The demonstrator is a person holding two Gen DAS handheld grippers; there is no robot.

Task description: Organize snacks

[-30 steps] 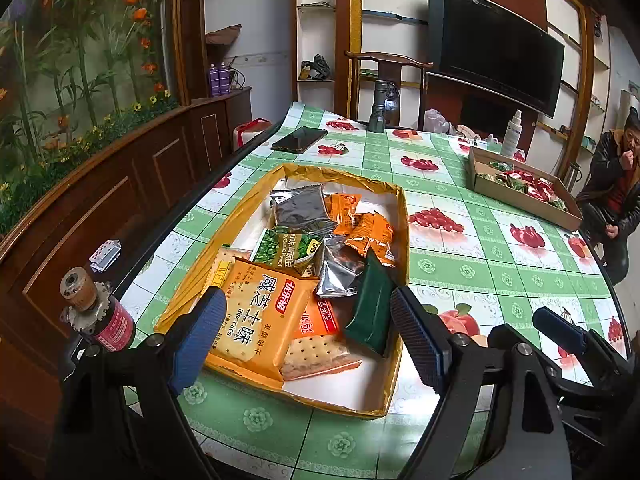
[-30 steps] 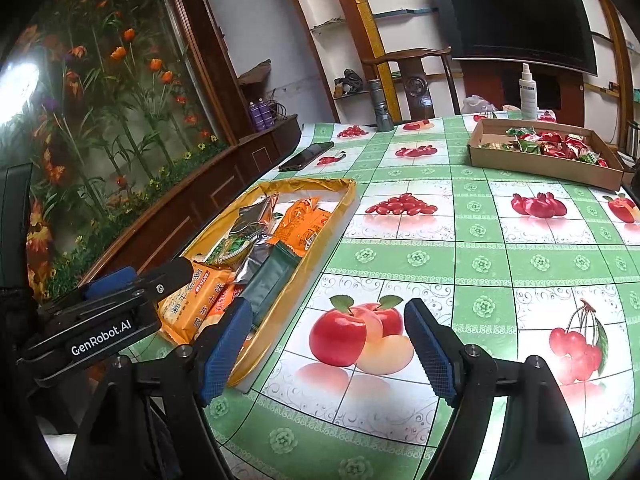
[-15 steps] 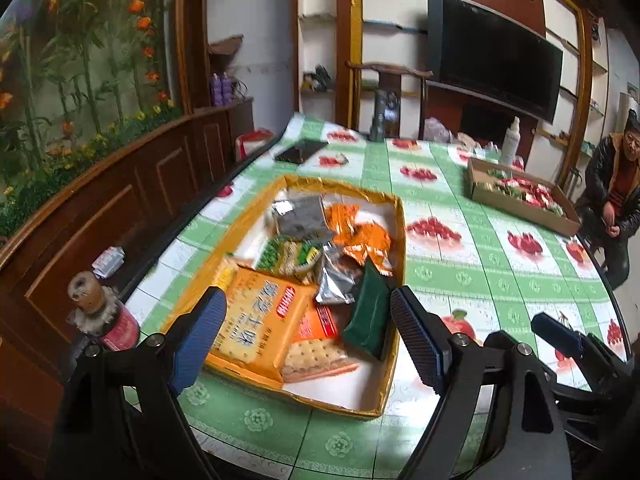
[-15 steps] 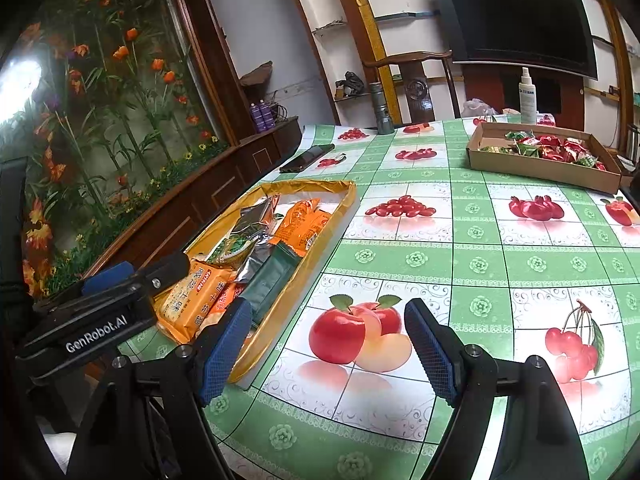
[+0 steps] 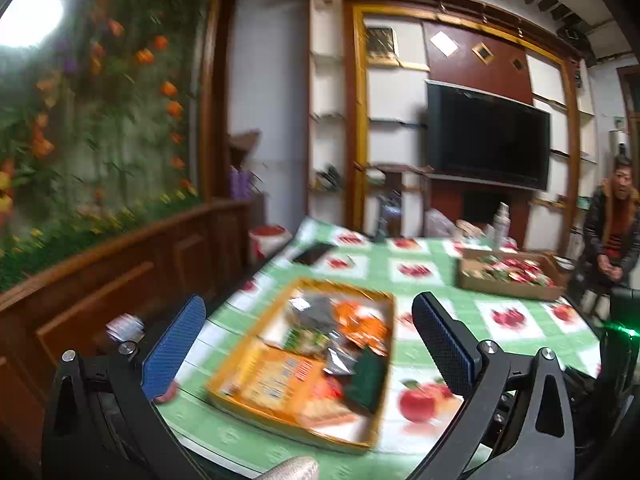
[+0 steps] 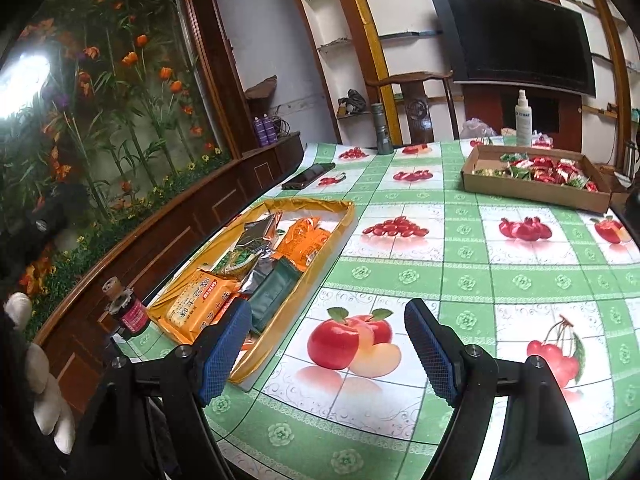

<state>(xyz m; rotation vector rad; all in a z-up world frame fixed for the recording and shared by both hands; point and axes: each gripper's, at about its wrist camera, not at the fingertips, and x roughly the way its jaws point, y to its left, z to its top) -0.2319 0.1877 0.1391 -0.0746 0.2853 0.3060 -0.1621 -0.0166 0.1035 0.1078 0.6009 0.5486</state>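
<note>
**Both grippers hanging empty over the fruit-print table**

A green-and-white checked tablecloth [image 6: 460, 248] printed with apples and cherries is covering the table, which is running away toward a wall of shelves. Near the left edge a yellow-rimmed tray [image 6: 344, 224] is lying flat, holding the snack packets: an orange biscuit pack [image 6: 196, 304] at the near end, a dark green pouch [image 6: 276, 292] beside it, silver foil bags and orange packets [image 6: 304, 240] further in. A small red-labelled bottle [image 6: 128, 312] is standing just off the tray's near corner. Further back a black phone [image 6: 308, 176] is lying flat, and on the right a cardboard box [image 6: 532, 192] is sitting filled with red and green wrapped sweets. Behind it a white spray bottle [image 6: 522, 120] is standing, and a dark television [image 6: 516, 36] is hanging on the wall. A person [image 5: 612, 224] is sitting at the far right.

The left gripper [image 5: 308, 344] has just been opening and is standing at its widest, nothing between its jaws, in a blurred view above the tray. The right gripper [image 6: 328, 348] is standing partly open above the apple print, touching nothing.
</note>
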